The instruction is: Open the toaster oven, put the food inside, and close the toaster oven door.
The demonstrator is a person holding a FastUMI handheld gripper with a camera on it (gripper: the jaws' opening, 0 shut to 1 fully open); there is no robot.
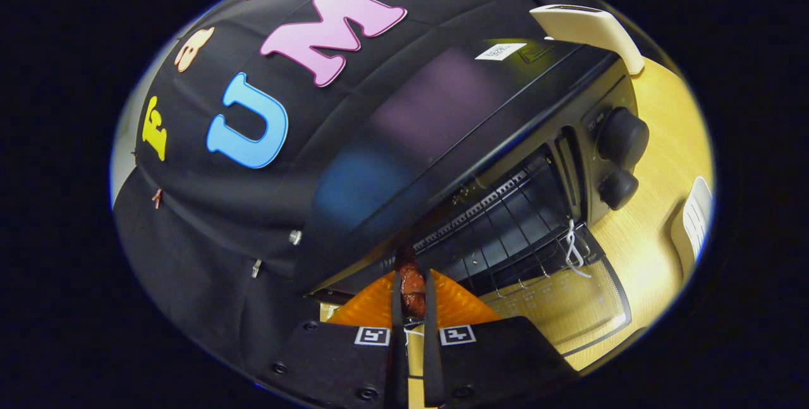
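Between the gripper (413, 295) fingers, pinched narrow, sits the reddish food (413, 289); the toaster oven (505, 143) cavity gapes just beyond, door (569, 308) dropped open to the right.

The toaster oven (442, 137) is standing open, its door (569, 308) lying flat on the table (657, 219). The wire rack (505, 232) inside is leaving room above. The tongs (413, 289) are squeezing the food (413, 287) just before the opening.
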